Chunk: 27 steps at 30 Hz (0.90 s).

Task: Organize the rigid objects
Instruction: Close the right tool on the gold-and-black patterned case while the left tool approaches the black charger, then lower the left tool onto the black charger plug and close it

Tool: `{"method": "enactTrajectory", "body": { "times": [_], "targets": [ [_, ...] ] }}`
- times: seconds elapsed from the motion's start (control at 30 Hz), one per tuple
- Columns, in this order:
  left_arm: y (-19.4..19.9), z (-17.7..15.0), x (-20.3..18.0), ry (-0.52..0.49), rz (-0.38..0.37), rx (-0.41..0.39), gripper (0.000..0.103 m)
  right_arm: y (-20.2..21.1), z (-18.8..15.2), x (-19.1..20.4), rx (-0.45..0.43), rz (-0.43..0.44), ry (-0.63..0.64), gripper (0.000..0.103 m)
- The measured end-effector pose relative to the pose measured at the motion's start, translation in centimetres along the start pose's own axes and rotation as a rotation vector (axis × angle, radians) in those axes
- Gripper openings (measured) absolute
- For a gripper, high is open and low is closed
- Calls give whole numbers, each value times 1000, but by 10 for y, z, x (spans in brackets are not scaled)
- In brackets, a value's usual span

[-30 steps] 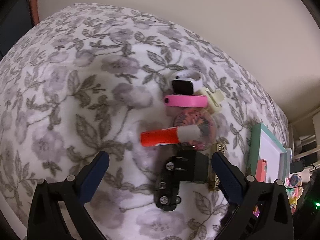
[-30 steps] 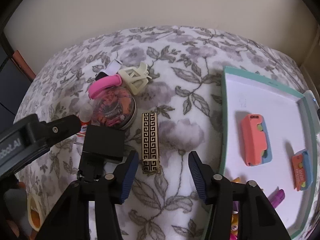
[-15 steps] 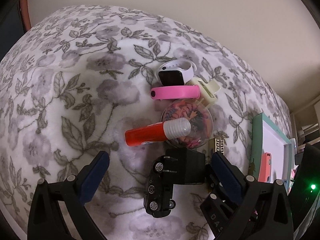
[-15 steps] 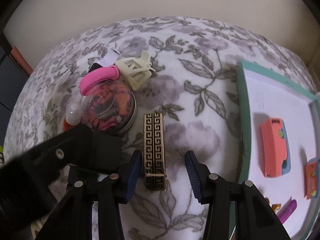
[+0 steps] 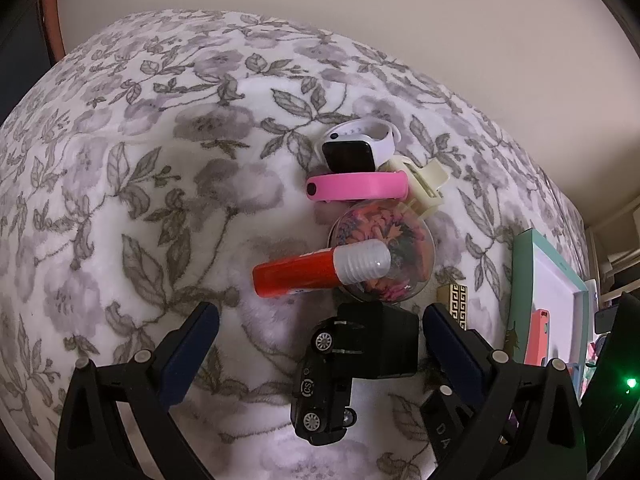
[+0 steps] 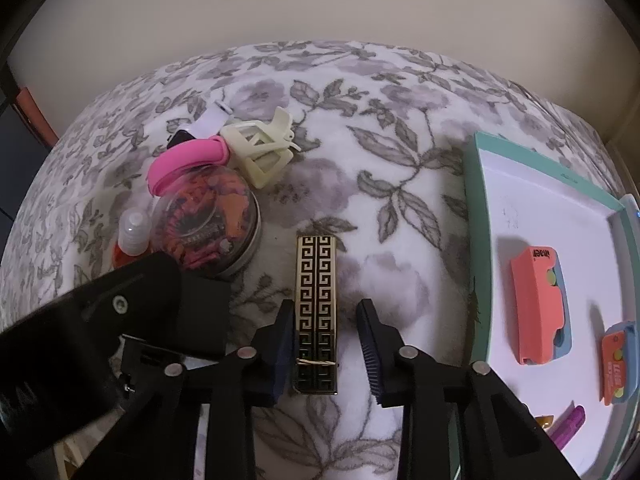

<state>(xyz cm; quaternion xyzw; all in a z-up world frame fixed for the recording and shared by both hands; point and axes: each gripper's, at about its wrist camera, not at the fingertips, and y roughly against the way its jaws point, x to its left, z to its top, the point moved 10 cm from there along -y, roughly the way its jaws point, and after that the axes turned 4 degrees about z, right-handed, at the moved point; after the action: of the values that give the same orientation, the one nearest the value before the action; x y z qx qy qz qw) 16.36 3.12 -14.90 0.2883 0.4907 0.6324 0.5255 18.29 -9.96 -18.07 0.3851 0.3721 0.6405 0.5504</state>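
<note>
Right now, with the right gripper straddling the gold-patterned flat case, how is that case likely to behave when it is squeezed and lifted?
The gold-patterned case looks flat-sided and stiff, so it should neither flex nor roll. Its glossy face suggests it may slip as the right gripper closes; the right pad is still clear of it. The soft floral blanket may let it sink, hampering purchase.

a home bedroom: floral fleece blanket (image 5: 160,200), hair clip (image 6: 260,152), smartwatch (image 5: 356,146)
</note>
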Motion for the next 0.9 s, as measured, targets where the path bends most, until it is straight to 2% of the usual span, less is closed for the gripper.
{"method": "enactTrajectory", "body": {
  "times": [0.17, 0.67, 0.9],
  "targets": [
    [1, 1, 1, 5, -4, -8, 102, 2, -2, -6, 5, 9, -27, 23],
    [3, -3, -15, -79, -6, -25, 102, 13, -17, -29, 25, 30, -129, 23],
    [0, -7, -23, -138, 35, -31, 102, 18, -25, -29, 42, 35, -133, 22]
  ]
}}
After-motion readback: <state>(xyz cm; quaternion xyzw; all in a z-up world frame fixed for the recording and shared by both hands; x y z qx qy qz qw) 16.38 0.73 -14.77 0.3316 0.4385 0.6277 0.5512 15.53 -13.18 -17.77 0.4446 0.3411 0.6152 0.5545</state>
